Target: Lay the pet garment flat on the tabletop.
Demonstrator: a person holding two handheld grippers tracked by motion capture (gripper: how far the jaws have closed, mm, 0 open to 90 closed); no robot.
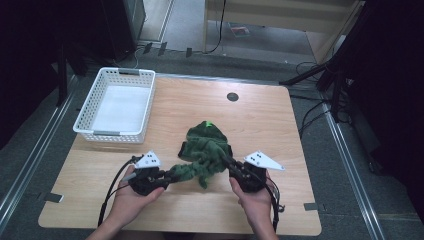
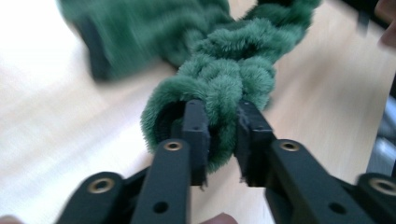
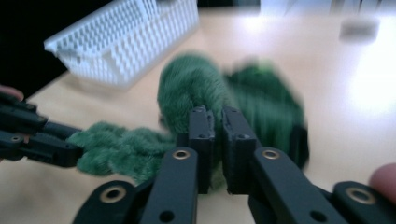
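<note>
A fluffy dark green cloth lies bunched in the middle of the wooden table, with a bright green tag at its far end. My left gripper is shut on the cloth's near left end, the plush pinched between its black pads. My right gripper is shut on the cloth's right edge. A twisted band of the cloth stretches between the two grippers just above the table. In the right gripper view the left gripper shows at the left, holding the other end.
A white slotted basket stands on the table's far left corner. A small dark round disc sits in the table near the far edge. Cables and black stands crowd the floor to the right.
</note>
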